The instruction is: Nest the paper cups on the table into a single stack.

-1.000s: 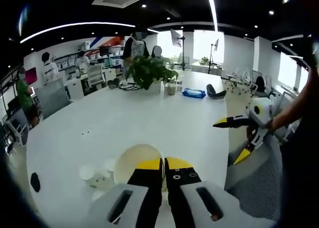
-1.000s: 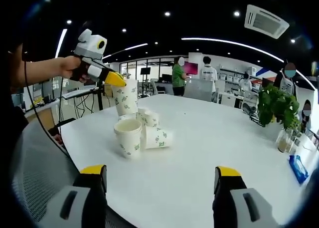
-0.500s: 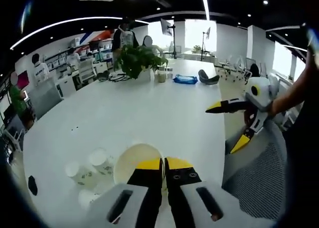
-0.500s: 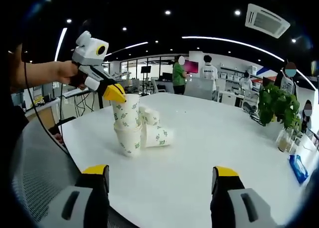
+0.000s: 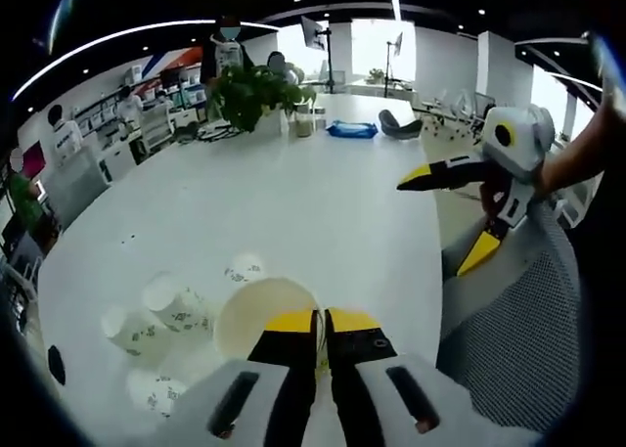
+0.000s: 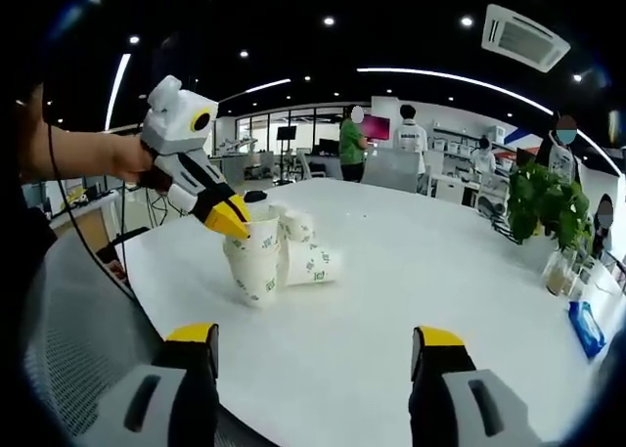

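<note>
Yellow-tipped left tongs [image 6: 233,219] are clamped on the rim of a paper cup [image 6: 256,234], which sits partly nested in another cup [image 6: 254,275] standing on the white bench [image 6: 411,271]. Just right of them a third cup [image 6: 311,266] lies on its side. The right tongs [image 6: 311,344] are spread wide apart, holding nothing, over the bench's near edge.
</note>
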A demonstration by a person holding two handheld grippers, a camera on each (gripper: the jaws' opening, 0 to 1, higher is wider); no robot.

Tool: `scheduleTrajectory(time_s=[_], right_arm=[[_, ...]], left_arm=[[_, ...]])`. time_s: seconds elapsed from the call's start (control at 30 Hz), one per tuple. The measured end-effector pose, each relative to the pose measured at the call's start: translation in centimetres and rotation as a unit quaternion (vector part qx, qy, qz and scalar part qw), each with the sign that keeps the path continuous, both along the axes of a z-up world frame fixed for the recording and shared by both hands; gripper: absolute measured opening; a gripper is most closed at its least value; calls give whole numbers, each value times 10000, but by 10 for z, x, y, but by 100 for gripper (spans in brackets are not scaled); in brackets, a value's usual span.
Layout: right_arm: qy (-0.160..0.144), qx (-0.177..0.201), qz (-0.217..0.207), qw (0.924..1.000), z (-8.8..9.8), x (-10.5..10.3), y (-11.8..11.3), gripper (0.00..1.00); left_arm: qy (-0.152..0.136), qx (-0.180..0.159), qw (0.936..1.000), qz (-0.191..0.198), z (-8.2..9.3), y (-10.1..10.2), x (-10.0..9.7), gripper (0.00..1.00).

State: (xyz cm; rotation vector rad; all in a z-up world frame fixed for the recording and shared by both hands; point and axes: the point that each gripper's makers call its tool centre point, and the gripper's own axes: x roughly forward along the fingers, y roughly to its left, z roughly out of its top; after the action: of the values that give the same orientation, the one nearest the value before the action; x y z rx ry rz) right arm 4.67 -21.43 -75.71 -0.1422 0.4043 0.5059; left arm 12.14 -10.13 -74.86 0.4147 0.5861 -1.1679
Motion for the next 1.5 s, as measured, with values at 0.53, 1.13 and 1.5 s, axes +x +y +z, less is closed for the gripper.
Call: scheduleTrajectory(time_s=[0.53,1.13,1.5], right_arm=[[35,-33,23,10000,-2,0,1,81],[78,-67,24,9999,-4,0,0,80],[125,-87,32,9999,-5,-1,0,78]], left_arm=[[744,-132,9970,150,-22,-4,-8,3],[924,-447,9945,225,-13,-6,-8,11],[376,-695,9961,404,21,10,10,21]])
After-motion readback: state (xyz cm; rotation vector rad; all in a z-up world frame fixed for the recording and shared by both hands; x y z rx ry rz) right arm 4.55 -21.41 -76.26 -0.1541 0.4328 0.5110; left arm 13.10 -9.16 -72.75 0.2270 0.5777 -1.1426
